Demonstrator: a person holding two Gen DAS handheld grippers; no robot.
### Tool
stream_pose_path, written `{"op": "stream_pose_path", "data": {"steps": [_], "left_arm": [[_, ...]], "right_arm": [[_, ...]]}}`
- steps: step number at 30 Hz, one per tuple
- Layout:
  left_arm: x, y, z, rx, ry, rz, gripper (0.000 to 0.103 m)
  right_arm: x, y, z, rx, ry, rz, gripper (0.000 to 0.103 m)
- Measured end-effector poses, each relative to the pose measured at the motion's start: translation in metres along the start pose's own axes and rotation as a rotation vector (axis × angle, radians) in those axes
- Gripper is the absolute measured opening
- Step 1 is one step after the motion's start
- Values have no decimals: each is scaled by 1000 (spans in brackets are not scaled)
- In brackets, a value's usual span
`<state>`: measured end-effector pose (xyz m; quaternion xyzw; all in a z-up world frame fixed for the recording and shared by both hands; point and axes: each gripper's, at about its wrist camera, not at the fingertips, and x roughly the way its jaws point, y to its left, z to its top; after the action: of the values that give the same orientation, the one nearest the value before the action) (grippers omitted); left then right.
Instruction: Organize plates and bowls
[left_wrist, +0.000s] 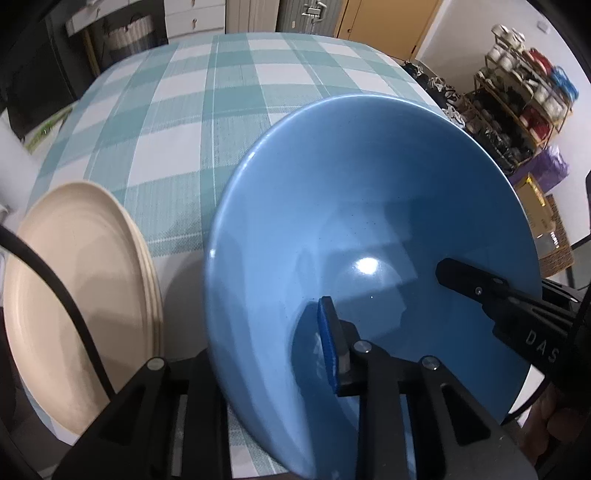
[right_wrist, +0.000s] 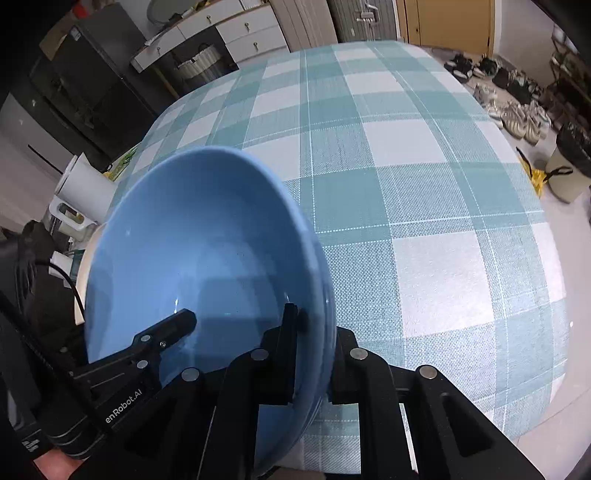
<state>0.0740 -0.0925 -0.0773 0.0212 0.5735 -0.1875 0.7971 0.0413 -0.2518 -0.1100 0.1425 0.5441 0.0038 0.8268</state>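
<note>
A table covered with a teal and white checked cloth (left_wrist: 236, 110) fills the middle of a cluttered room, with white drawers behind it and a rack of shoes off to one side. A blue bowl (left_wrist: 369, 236) is held above the cloth, tipped steeply so its glossy inside faces both cameras. The left gripper (left_wrist: 273, 354) is closed on the bowl's rim: one finger with a blue pad (left_wrist: 328, 343) presses against the inside wall, while the other finger passes behind the rim on the outside. The right gripper (right_wrist: 314, 332) grips the opposite part of the rim in the same way, with one black finger (right_wrist: 290, 325) flat against the inside and its partner hidden behind the bowl's outer wall. So the rim sits pinched between each pair of jaws. In the left wrist view, a stack of cream plates (left_wrist: 74, 302) rests on the cloth just beside the bowl, to its left.
</note>
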Motion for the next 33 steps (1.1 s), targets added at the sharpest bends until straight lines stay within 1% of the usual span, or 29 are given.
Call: {"op": "stream_pose_path", "data": {"steps": [6, 10, 15, 18, 23, 25, 28, 33], "left_arm": [[-11, -2, -1, 2, -13, 12, 23], [-21, 1, 1, -17, -22, -6, 23], [-45, 9, 4, -34, -63, -18, 22], [-61, 21, 4, -54, -77, -14, 22], [-93, 53, 3, -84, -111, 43, 22], [-104, 72, 1, -108, -117, 63, 22], [-114, 102, -4, -145, -120, 98, 22], [-117, 149, -16, -207, -110, 143, 22]], "right_arm": [[-13, 8, 3, -21, -2, -19, 11], [-27, 16, 7, -39, -13, -26, 11], [-47, 40, 15, -82, -26, -36, 11], [-54, 58, 21, -92, -29, -23, 11], [-56, 104, 31, -124, -27, 41, 11], [-53, 125, 32, -145, -20, 61, 11], [-41, 159, 32, -172, 2, 94, 11], [-14, 201, 27, -198, 49, 134, 11]]}}
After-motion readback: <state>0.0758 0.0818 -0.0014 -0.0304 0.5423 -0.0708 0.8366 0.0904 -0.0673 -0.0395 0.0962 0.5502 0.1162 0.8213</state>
